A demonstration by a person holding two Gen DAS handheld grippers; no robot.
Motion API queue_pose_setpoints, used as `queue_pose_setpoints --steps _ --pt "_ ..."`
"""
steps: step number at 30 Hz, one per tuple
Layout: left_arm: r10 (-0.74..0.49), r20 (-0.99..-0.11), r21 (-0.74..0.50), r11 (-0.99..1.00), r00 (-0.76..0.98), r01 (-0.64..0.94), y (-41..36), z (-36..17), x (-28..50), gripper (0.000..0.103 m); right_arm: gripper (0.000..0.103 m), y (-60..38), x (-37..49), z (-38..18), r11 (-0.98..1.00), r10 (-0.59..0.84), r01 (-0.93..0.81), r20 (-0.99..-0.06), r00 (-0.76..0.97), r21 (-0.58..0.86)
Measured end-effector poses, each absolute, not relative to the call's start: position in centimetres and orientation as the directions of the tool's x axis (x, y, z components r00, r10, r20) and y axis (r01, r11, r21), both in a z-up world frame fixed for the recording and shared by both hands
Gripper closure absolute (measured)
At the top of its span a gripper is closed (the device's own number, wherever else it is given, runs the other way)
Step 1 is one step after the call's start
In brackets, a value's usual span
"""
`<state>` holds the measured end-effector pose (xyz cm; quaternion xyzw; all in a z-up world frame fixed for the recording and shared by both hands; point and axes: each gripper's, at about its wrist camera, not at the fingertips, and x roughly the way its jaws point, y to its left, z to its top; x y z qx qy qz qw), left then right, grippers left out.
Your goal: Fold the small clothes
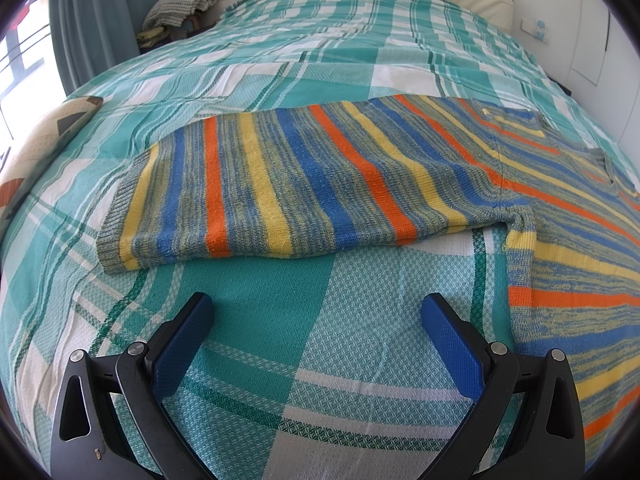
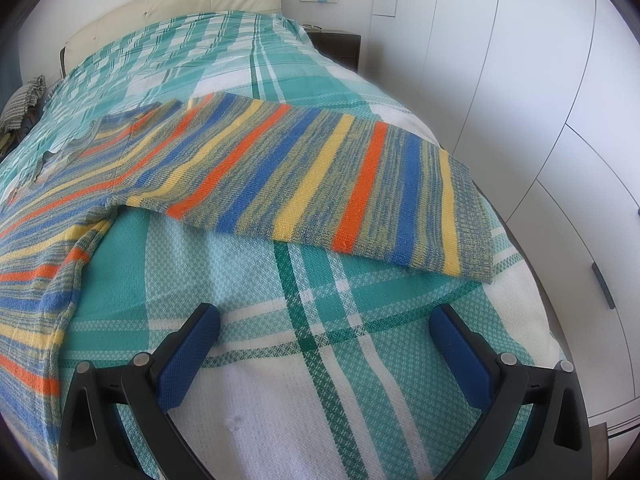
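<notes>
A striped knit sweater in orange, blue, yellow and grey lies flat on the bed. In the left wrist view its left sleeve [image 1: 280, 184] stretches out across the middle, cuff to the left, with the body [image 1: 580, 272] at the right. My left gripper [image 1: 318, 312] is open and empty, just short of the sleeve's near edge. In the right wrist view the other sleeve [image 2: 340, 188] stretches to the right, cuff near the bed's edge, with the body [image 2: 36, 264] at the left. My right gripper [image 2: 324, 322] is open and empty, short of that sleeve.
The bed carries a teal and white plaid cover [image 1: 260, 340]. A cream headboard [image 2: 180, 4] stands at the far end. White wardrobe doors [image 2: 540, 120] run close along the bed's right side. A curtain and window [image 1: 48, 48] are at the left, with a chair holding folded cloth [image 1: 180, 4].
</notes>
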<state>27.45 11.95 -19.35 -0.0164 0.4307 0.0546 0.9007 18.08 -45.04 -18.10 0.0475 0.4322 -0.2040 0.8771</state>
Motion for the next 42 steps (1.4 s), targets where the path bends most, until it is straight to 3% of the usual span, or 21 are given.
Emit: queue_pose_setpoints --steps 14,17,19,20,23,28,30,35,37,38,42 --pt "0.092 -0.777 0.025 0.993 0.623 -0.114 11.6 -19.6 27.9 0.000 0.000 -45.1 17.5 -18.0 0.911 -0.317 0.403 -0.775 0.546 -0.089" --pt "0.088 -0.781 0.021 0.993 0.618 -0.114 11.6 -19.5 27.9 0.000 0.000 -45.4 17.7 -17.7 0.934 -0.260 0.349 -0.807 0.531 -0.071" --pt "0.075 -0.798 0.013 0.994 0.597 -0.108 11.7 -19.4 27.9 0.000 0.000 -46.9 17.5 -16.7 0.950 -0.136 0.309 -0.830 0.540 0.046" --pt "0.063 -0.812 0.008 0.995 0.580 -0.098 11.8 -19.2 28.0 0.000 0.000 -48.1 16.6 -15.7 0.942 -0.036 0.291 -0.808 0.588 0.170" --pt "0.025 -0.823 -0.041 0.994 0.567 -0.104 12.4 -18.8 26.7 0.000 0.000 -53.9 13.5 -13.6 0.758 0.214 0.265 -0.612 0.761 0.595" --pt "-0.003 -0.803 -0.084 0.991 0.597 -0.108 12.7 -18.7 23.2 0.000 0.003 -62.0 13.1 -16.1 0.435 0.275 0.418 -0.560 0.782 0.797" --pt "-0.004 -0.798 -0.088 0.990 0.602 -0.109 12.8 -19.0 22.2 0.000 0.014 -63.2 13.7 -17.3 0.399 0.302 0.443 -0.571 0.764 0.803" --pt "0.014 -0.766 -0.053 0.995 0.643 -0.085 12.3 -19.6 21.0 0.000 0.029 -63.3 16.0 -18.1 0.413 0.334 0.461 -0.601 0.726 0.786" --pt "0.030 -0.759 -0.035 0.996 0.650 -0.087 12.0 -19.8 21.0 0.000 0.055 -63.1 17.0 -18.3 0.447 0.320 0.501 -0.655 0.684 0.741" --pt "0.038 -0.760 -0.025 0.996 0.649 -0.088 11.9 -19.7 21.1 0.000 0.095 -62.8 17.4 -18.4 0.464 0.314 0.522 -0.684 0.659 0.716" --pt "0.023 -0.769 -0.035 0.996 0.639 -0.078 12.1 -19.6 21.1 0.000 0.098 -60.8 18.4 -14.9 0.557 0.264 0.491 -0.704 0.660 0.669"
